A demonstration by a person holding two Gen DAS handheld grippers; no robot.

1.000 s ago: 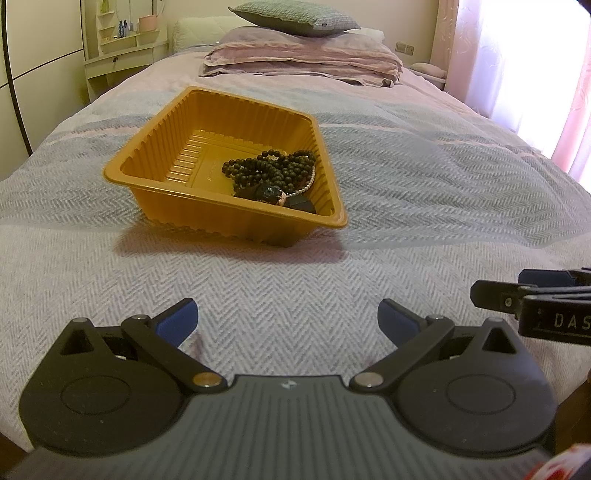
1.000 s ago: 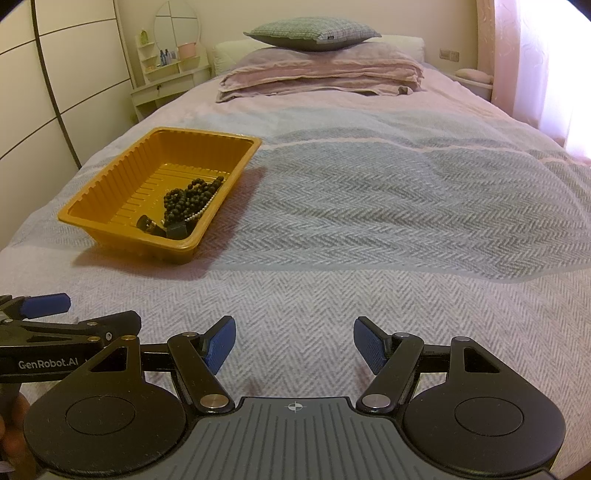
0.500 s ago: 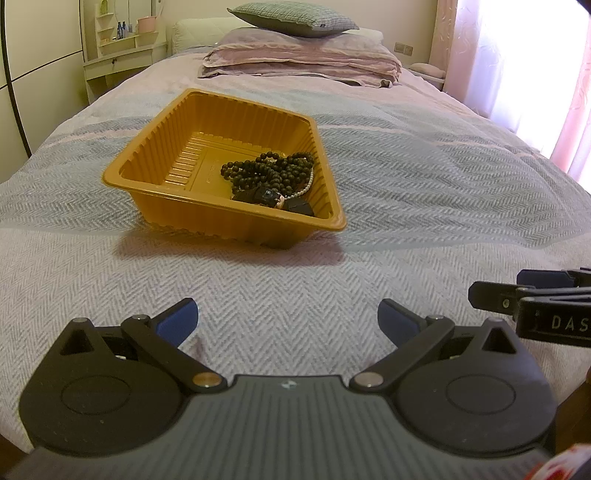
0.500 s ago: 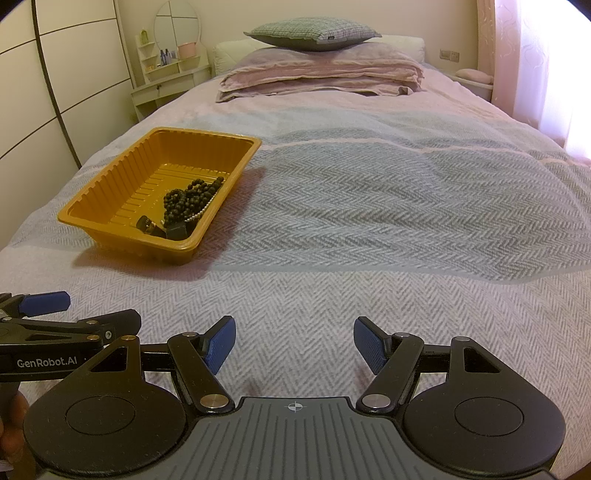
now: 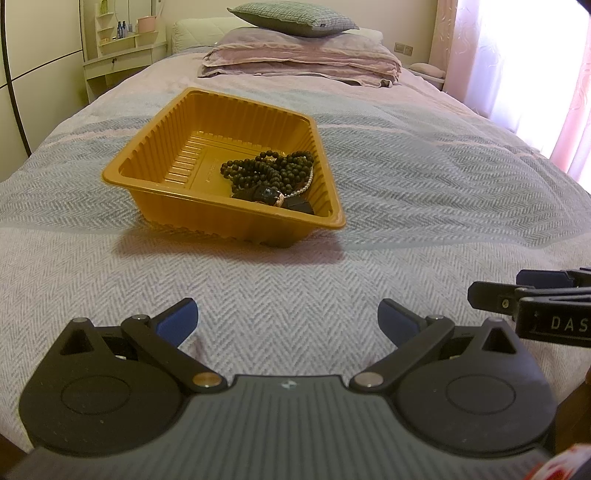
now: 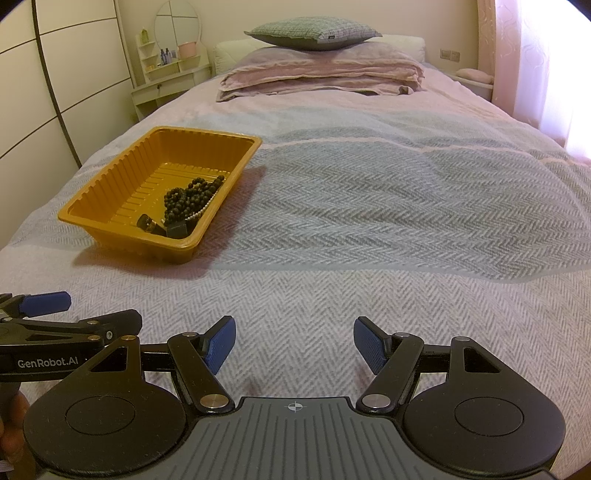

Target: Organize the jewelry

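Observation:
An orange plastic tray (image 5: 147,155) (image 6: 110,177) sits on the bed. In its near right corner lies a heap of jewelry: a dark bead necklace (image 5: 269,170) (image 6: 188,195), a thin pearl strand and dark small items (image 5: 273,195) (image 6: 162,229). My left gripper (image 5: 286,321) hovers open over the blanket, well short of the tray, nothing between its blue pads. My right gripper (image 6: 291,345) is open too, empty, to the right of the tray and nearer the bed's foot. Each gripper shows at the edge of the other's view.
The bed is covered by a grey herringbone blanket (image 6: 369,221). Folded pink bedding and a green pillow (image 6: 314,33) lie at the head. A dressing table (image 6: 166,77) stands at the far left, curtains (image 5: 517,66) on the right. A hand (image 6: 11,424) shows at the lower left.

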